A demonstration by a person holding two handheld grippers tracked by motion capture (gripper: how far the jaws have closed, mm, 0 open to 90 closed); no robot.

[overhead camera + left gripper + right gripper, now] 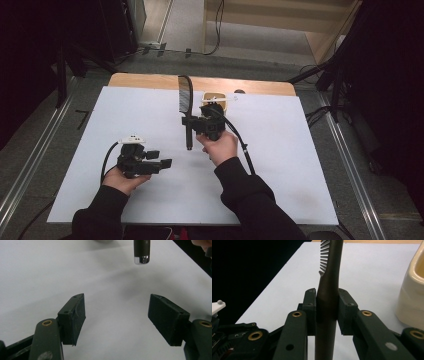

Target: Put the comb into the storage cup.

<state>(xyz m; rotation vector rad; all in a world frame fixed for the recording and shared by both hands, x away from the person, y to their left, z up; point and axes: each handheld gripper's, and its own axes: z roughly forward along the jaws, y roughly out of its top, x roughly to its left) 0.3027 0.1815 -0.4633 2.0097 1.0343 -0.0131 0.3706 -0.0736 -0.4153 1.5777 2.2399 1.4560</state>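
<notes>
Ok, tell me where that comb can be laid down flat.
Bare white sheet lies right of the right gripper, and left of the comb beyond the left gripper. It is crowded by the cream holder at the far edge.

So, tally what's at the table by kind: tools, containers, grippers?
Combs: 1, the black comb, clamped by its handle in the right gripper
Cream holders: 1, the cream holder behind that gripper
Grippers: 2, counting the left gripper, open over the white table
Total: 4

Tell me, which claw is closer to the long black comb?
The right. The right claw is clamped on the long black comb by its handle. The left claw is open over the white table sheet, apart from the comb's handle tip.
</notes>
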